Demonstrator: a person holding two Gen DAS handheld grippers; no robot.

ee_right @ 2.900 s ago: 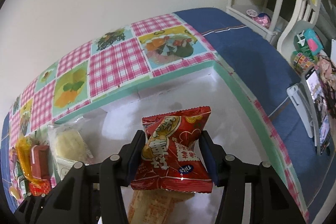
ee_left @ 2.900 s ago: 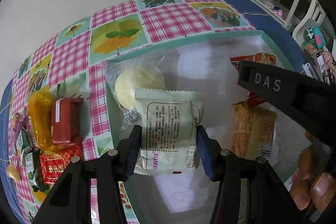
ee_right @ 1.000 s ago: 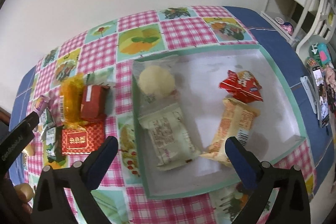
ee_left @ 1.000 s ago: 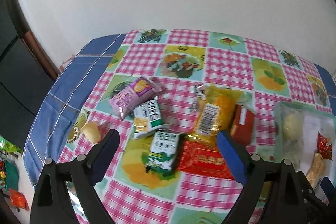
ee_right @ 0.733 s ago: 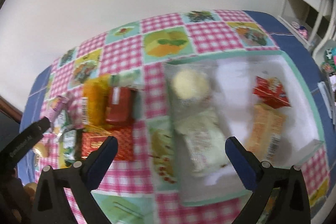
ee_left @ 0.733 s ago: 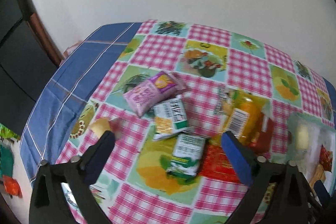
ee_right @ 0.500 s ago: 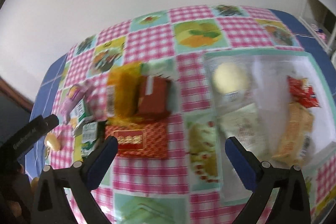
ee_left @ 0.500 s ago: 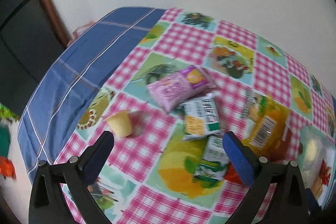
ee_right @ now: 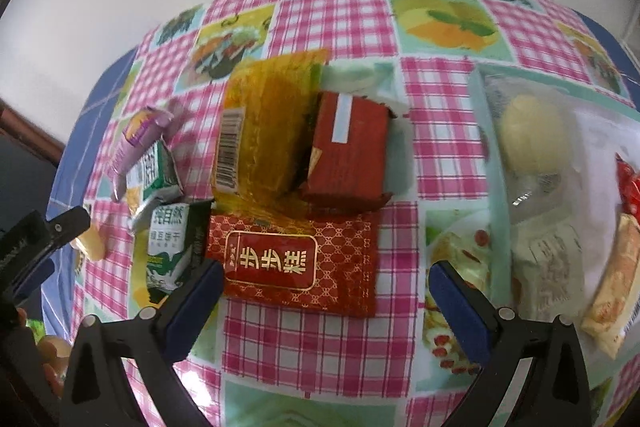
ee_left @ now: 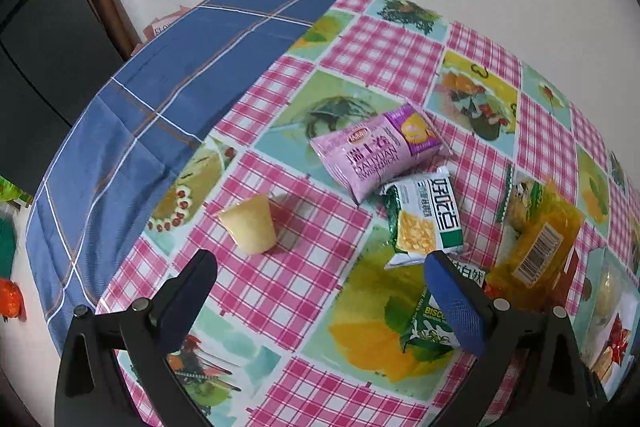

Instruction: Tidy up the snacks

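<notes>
Hovering wide open and empty, left gripper (ee_left: 320, 291) over jelly cup (ee_left: 250, 227), right gripper (ee_right: 324, 291) over red packet (ee_right: 296, 259)

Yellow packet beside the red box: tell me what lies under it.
The yellow packet overlaps the top edge of the flat red pouch, with checked tablecloth around. Anything else beneath it is covered.

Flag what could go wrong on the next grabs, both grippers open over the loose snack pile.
1. The right gripper hangs over the flat red packet, whose far edge lies under the yellow bag and the red box; pulling it could drag both.
2. The jelly cup lies tipped on its side, so the left gripper may roll it toward the blue cloth.
</notes>
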